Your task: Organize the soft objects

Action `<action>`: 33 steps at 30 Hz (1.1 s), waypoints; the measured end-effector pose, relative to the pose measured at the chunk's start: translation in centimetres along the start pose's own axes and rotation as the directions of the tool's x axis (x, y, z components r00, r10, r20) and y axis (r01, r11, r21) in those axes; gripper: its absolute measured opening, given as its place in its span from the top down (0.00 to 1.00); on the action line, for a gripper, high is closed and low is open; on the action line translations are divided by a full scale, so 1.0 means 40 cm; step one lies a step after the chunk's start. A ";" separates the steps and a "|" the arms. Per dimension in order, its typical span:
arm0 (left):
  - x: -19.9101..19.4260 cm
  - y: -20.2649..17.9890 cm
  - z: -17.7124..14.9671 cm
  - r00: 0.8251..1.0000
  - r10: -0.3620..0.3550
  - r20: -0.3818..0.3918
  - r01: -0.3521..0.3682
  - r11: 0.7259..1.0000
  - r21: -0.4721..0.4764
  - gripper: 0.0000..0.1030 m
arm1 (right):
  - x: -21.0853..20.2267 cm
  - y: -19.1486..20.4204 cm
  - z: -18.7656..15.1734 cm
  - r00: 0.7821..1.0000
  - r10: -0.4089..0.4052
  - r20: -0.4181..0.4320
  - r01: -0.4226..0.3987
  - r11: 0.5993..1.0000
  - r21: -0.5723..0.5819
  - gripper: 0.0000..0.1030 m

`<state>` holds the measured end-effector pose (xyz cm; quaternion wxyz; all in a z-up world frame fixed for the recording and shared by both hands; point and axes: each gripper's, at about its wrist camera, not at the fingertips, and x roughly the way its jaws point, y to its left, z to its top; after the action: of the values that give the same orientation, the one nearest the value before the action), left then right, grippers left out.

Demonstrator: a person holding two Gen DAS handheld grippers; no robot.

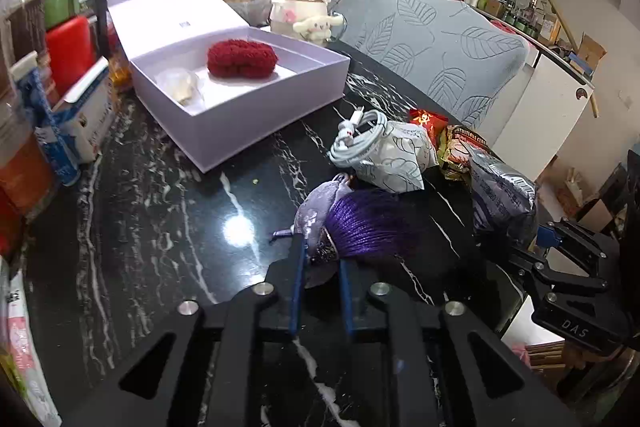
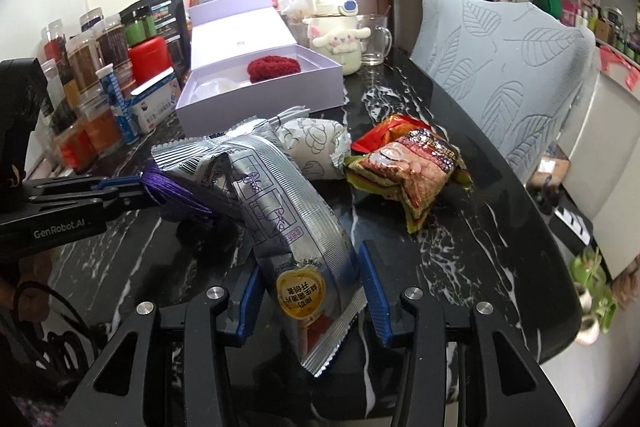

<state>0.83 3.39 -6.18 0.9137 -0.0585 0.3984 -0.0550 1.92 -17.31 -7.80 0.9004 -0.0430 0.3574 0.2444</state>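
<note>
Two claws are at work on the black marbled bench (image 1: 140, 227). The left claw (image 1: 322, 259) is narrowed onto a purple tassel (image 1: 368, 223) with a pale lilac pouch part (image 1: 316, 203) beside it; the metal cap of the tassel sits between the blue pads, and the pouch's lower edge is hidden behind the fingers. In the right wrist view only a slice of the purple threads (image 2: 172, 187) shows, the rest covered by a silver foil packet (image 2: 280, 211). The right claw (image 2: 310, 291) stands wide, its blue pads on either side of that packet's lower end; whether they touch it is hard to tell.

Just beyond lie a white patterned soft bundle (image 1: 396, 159) with a coiled white cable (image 1: 360, 139) on it, and a red-green snack bag (image 2: 408, 167).

Farther back an open lavender box (image 1: 240, 123), lid raised, holds a red fuzzy heart-shaped item (image 1: 242, 58) and a pale, translucent thing (image 1: 180, 87) too blurred to identify. Behind the box stands a cream bottle with a cartoon dog (image 2: 340, 43), next to a glass mug (image 2: 376, 43). Jars and cartons (image 2: 92, 67) crowd the left edge, partly cut off.
</note>
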 end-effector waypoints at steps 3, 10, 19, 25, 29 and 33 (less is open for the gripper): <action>-0.021 0.001 0.004 1.000 -0.003 0.017 0.003 1.000 -0.005 0.86 | -0.009 -0.003 -0.004 1.000 -0.001 0.004 0.001 1.000 0.005 0.57; -0.079 0.002 0.011 0.997 0.010 0.073 -0.010 1.000 0.002 0.86 | -0.039 0.002 -0.005 1.000 0.007 0.028 -0.008 1.000 0.019 0.57; -0.143 0.021 0.027 0.991 0.027 0.128 -0.030 0.999 0.017 0.87 | -0.050 0.030 0.008 0.998 0.034 0.053 -0.034 0.999 0.001 0.57; -0.163 0.033 0.058 0.986 0.043 0.161 -0.049 0.998 0.035 0.87 | -0.048 0.055 0.039 0.996 0.064 0.069 -0.063 0.998 -0.020 0.57; -0.174 0.043 0.085 0.982 0.049 0.185 -0.056 0.998 0.034 0.87 | -0.039 0.067 0.068 0.994 0.088 0.072 -0.085 0.996 -0.038 0.57; -0.187 0.056 0.117 0.975 0.057 0.214 -0.065 0.997 0.031 0.87 | -0.034 0.074 0.099 0.991 0.107 0.084 -0.103 0.993 -0.055 0.57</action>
<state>-0.69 6.99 2.04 0.9533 -0.0346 0.2987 -0.0277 2.15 -14.28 -3.68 0.8996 -0.0363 0.3133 0.3021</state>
